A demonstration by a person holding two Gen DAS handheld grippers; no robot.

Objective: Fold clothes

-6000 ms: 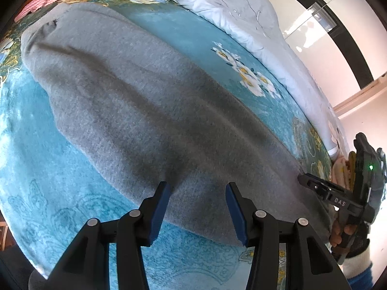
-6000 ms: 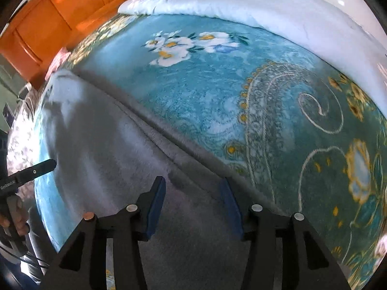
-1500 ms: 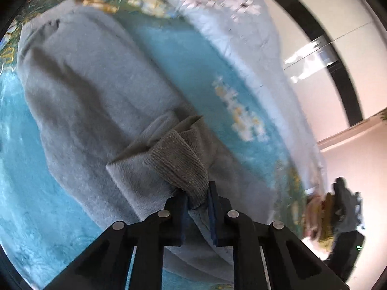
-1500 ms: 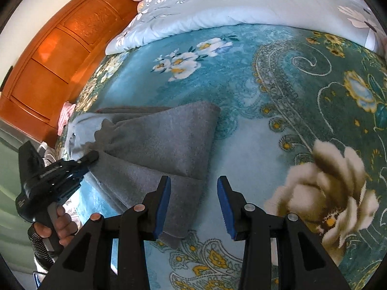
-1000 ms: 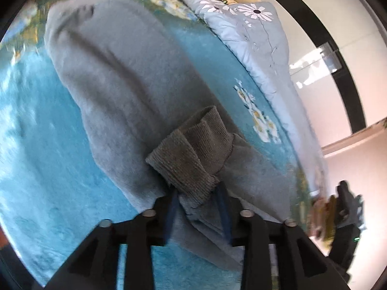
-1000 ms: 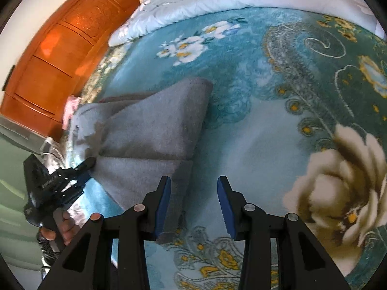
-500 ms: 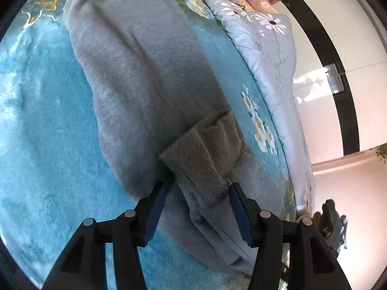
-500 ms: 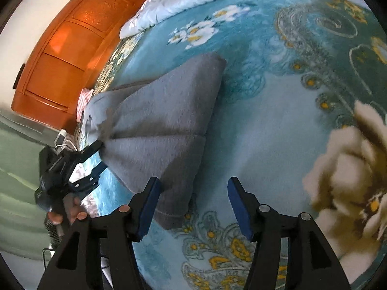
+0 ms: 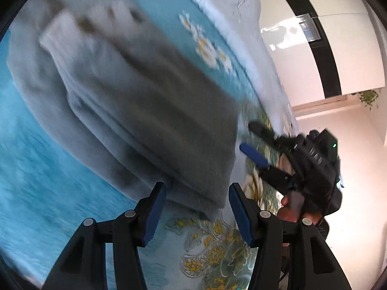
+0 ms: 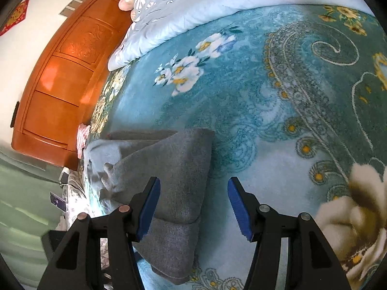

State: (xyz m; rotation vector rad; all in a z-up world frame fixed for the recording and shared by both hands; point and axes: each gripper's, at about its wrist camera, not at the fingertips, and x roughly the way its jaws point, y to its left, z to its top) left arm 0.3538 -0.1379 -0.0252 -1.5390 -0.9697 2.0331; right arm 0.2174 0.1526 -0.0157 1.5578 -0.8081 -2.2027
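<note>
A grey sweatshirt (image 9: 135,106) lies folded in layers on the teal flowered blanket (image 9: 36,164); it also shows in the right wrist view (image 10: 174,169). My left gripper (image 9: 197,211) is open and empty, just in front of the folded garment's near edge. My right gripper (image 10: 193,205) is open and empty, its left finger over the garment's right edge. The right gripper also shows in the left wrist view (image 9: 256,142), open, beside the garment's right edge. The left wrist view is blurred by motion.
A pale blue flowered quilt (image 10: 193,7) lies bunched along the far side of the bed. An orange wooden headboard (image 10: 63,79) stands at the left. A pink cloth (image 10: 82,137) lies by the headboard. A white wall with a black stripe (image 9: 321,55) rises beyond the bed.
My left gripper has let go of the ribbed cuff, opened wide and pulled back to the garment's near edge. My right gripper has opened a little wider beside the fold.
</note>
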